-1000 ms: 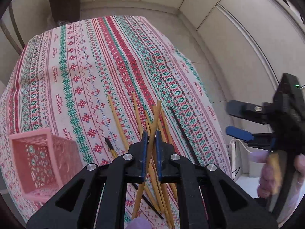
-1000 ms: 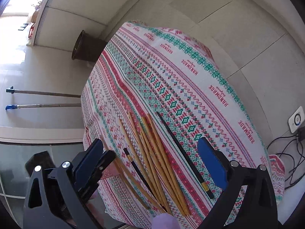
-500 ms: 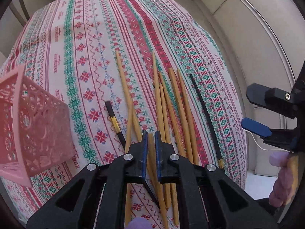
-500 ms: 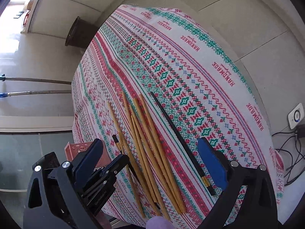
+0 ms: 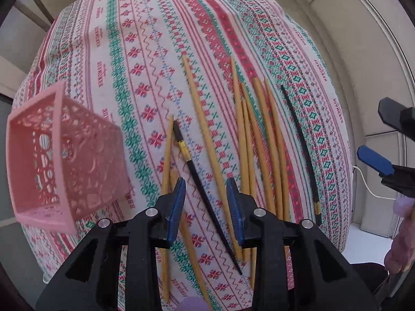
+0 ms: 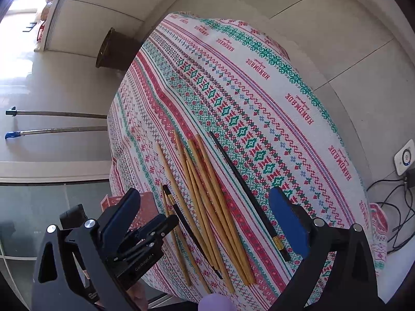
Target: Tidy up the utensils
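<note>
Chopsticks (image 5: 207, 140), bamboo and black, lie loose on the desk (image 5: 145, 41) right of the pink basket (image 5: 59, 155), where the left gripper (image 5: 206, 202), jaws just opening and empty, straddles several to align them while the right gripper (image 6: 205, 215) waits spread.

A patterned tablecloth (image 6: 259, 108) in red, green and white stripes, printed with the word HANDMADE, covers the table and hangs over its edges. On the floor past the table's far corner stands a dark bin (image 6: 114, 49). Two metal poles (image 6: 59, 121) lie on the floor beside the table's left edge. By its right edge, cables (image 6: 396, 207) run to what may be a wall socket (image 6: 404, 158).
</note>
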Available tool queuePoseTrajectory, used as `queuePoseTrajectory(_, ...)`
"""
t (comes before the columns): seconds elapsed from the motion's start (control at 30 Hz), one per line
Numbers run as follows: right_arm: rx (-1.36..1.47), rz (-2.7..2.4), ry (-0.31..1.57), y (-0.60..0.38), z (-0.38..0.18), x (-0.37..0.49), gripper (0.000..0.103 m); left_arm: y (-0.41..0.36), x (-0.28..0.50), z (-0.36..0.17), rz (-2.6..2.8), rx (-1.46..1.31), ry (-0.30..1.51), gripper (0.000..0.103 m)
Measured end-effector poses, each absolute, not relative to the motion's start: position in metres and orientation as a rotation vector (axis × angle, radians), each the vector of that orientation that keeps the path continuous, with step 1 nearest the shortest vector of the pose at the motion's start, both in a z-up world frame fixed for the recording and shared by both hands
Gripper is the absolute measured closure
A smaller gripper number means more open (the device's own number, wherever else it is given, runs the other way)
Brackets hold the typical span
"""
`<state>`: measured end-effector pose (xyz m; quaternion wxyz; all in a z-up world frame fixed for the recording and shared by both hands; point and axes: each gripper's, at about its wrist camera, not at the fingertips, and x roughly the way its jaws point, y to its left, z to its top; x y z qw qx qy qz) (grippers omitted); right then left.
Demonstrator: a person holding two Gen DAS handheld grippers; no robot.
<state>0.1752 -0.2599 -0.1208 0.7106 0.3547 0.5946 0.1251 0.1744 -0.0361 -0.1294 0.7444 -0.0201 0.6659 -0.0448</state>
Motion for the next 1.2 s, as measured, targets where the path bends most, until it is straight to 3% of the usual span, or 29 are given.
queuePoseTrajectory(0.23,0.786,0.297,1.315,-0.253,-0.117,0.174,0.007,-0.012,0.131,-0.119,-0.037,-0.021,1.418,0.073)
queuePoseTrajectory(0.4,0.781,0.3,1.327,-0.252,-0.121,0.171,0.007,-0.013,0.106,-0.132,-0.031,0.042,1.449,0.089)
queuePoseTrajectory(0.63,0.785,0.299,1.312,-0.255,-0.117,0.172,0.007,0.016,0.069,-0.143,-0.028,0.035,1.477,0.091)
queuePoseTrajectory(0.83,0.748,0.308,1.325,-0.245,-0.118,0.17,0.007,0.023,0.088,-0.172,-0.016,0.045,1.481,0.091)
queuePoseTrajectory(1.2,0.71,0.295,1.337,-0.241,-0.121,0.169,0.007,-0.015,0.131,-0.178,-0.039,0.124,1.382,0.096)
